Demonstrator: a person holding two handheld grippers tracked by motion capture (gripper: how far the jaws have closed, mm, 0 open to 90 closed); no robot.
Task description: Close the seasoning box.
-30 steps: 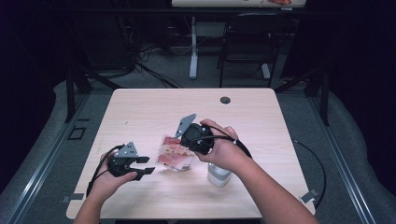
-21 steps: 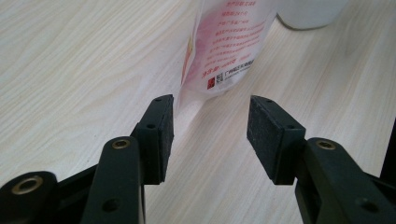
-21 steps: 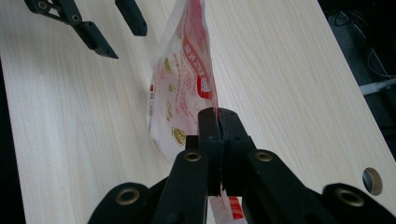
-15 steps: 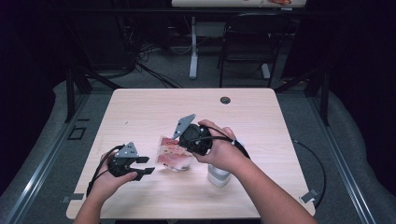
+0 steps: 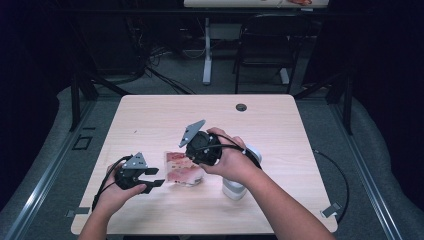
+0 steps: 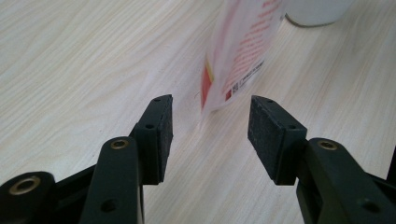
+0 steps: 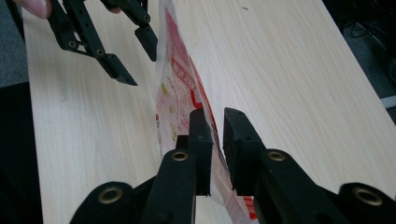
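A thin red-and-white printed packet (image 5: pixel 181 173) stands on edge on the table between my two grippers. My right gripper (image 7: pixel 215 135) points down over it (image 5: pixel 196 161). Its jaws have just been opening, and a narrow gap shows between the pads with the packet's (image 7: pixel 177 84) top edge still in it. My left gripper (image 5: pixel 155 178) rests low at the packet's left side and is open. In the left gripper view the packet's corner (image 6: pixel 243 51) stands just beyond the fingertips of that gripper (image 6: pixel 210 126), apart from both pads.
A white container (image 5: pixel 234 189) stands on the light wooden table (image 5: pixel 280 125) just right of the packet, under my right wrist. A round cable hole (image 5: pixel 241 107) sits near the far edge. Beyond the table are a chair (image 5: pixel 265 45) and dark floor.
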